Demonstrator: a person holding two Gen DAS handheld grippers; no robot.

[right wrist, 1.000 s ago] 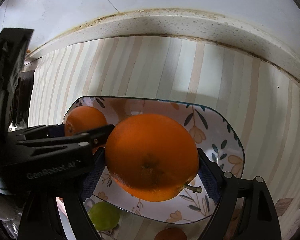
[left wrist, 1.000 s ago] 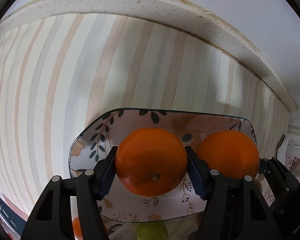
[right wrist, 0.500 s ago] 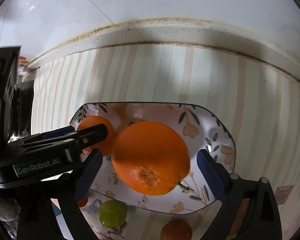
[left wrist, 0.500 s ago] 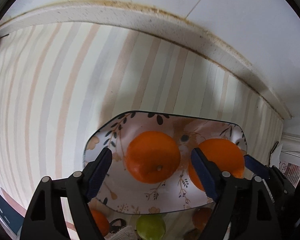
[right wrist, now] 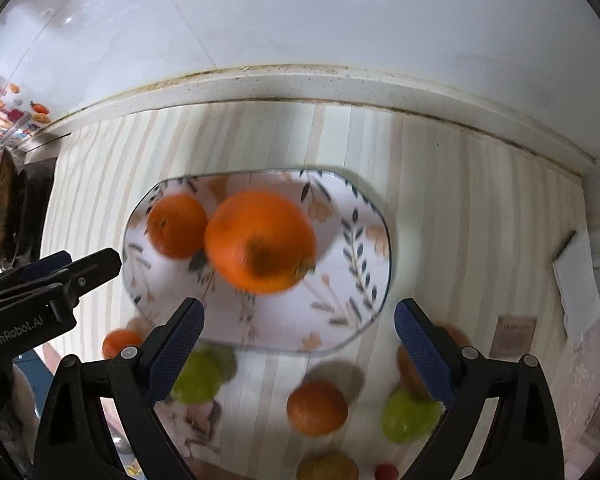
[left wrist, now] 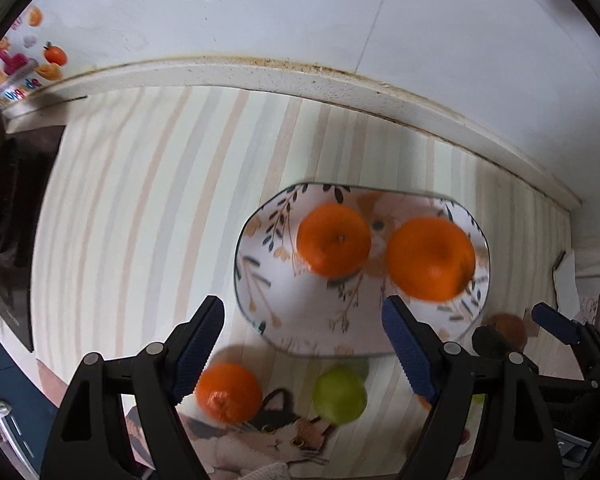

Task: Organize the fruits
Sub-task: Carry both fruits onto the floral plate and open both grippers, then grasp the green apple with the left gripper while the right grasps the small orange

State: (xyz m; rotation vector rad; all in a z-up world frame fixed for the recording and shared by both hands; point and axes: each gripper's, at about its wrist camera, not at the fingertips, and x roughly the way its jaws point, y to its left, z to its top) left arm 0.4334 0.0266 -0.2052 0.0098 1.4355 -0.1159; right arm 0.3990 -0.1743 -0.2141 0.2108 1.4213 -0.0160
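A yellowish fruit [right wrist: 327,467] is cut off by the bottom edge.

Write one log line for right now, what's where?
plate: two oranges | left gripper: open, empty | right gripper: open, empty | limes: off plate

Two oranges [right wrist: 260,240] sit side by side on the plate [right wrist: 352,280], with loose fruit [right wrist: 317,406] before it on the surface [right wrist: 460,208].
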